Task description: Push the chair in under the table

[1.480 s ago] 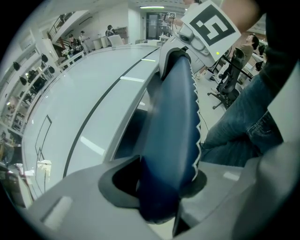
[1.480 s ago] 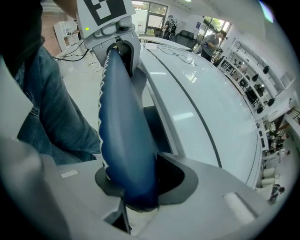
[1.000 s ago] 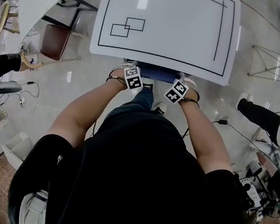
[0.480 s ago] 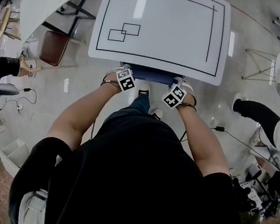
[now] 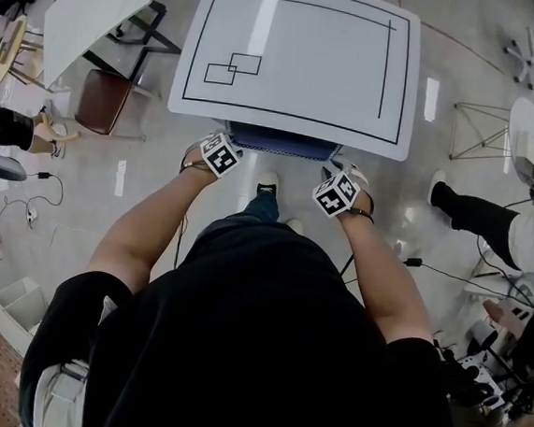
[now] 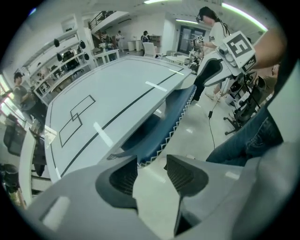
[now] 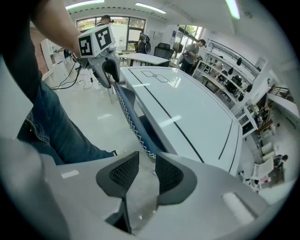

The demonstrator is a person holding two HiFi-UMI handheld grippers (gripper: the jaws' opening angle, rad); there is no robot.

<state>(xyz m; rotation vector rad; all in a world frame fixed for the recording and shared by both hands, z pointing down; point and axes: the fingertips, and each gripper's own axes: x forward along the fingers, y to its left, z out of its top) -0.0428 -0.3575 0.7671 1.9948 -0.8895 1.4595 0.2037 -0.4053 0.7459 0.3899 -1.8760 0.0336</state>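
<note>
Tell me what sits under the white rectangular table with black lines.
A blue chair: only its backrest edge shows at the near side of the white table. The tabletop covers its seat and legs.

White worktop on black frame (image 5: 85, 7) seen top left, brown seat (image 5: 99, 100) just beside it. Wire-frame stand (image 5: 472, 129) placed at right, round white top (image 5: 531, 125) just beside. Black-trousered leg (image 5: 478, 214) with white shoe (image 5: 436, 184) extended in from right. Black cable (image 5: 413, 261) laid across glossy floor (image 5: 120, 175). White open box (image 5: 15, 310) bottom left. More cables (image 5: 38, 200) trailed at left edge. Wall shelving (image 7: 229, 79) noted in background.
</note>
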